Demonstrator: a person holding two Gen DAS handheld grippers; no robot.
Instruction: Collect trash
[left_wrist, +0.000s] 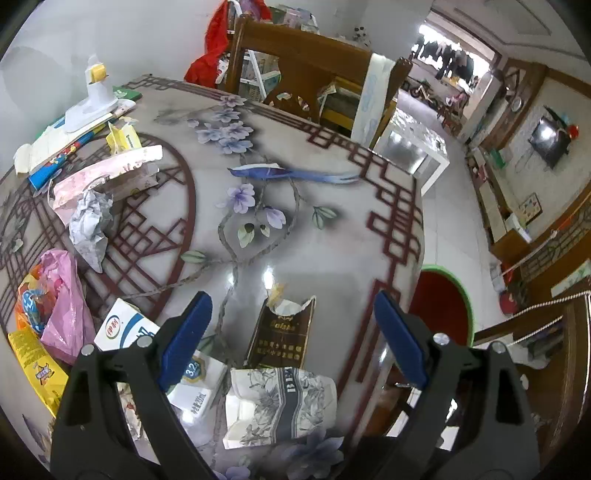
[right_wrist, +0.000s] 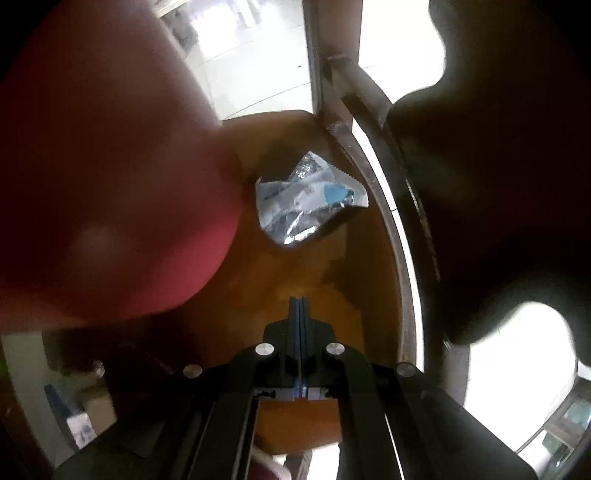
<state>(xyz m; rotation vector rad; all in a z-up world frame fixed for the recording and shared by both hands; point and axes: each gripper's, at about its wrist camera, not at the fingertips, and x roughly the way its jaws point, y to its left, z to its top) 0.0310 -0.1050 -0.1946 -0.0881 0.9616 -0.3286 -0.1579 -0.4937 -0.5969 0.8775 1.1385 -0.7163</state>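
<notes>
Left tongs (left_wrist: 291, 325) spread wide above the tabletop (left_wrist: 317, 229), bracketing a torn brown wrapper (left_wrist: 282, 332); judged mid-approach, descent and closure required. Right tongs (right_wrist: 300, 306) closed, empty; foil wrapper (right_wrist: 308, 199) ahead on wooden chair seat (right_wrist: 332, 280).

A table (left_wrist: 332, 229) printed with flowers, a blue bird and red lattice is set against a pale wall (left_wrist: 110, 33). A carved wooden chair (left_wrist: 303, 74) is placed behind it. Beyond, a glossy tiled floor (left_wrist: 458, 206), a wall-mounted television (left_wrist: 549, 140) and a bright doorway (left_wrist: 450, 55) are seen.
</notes>
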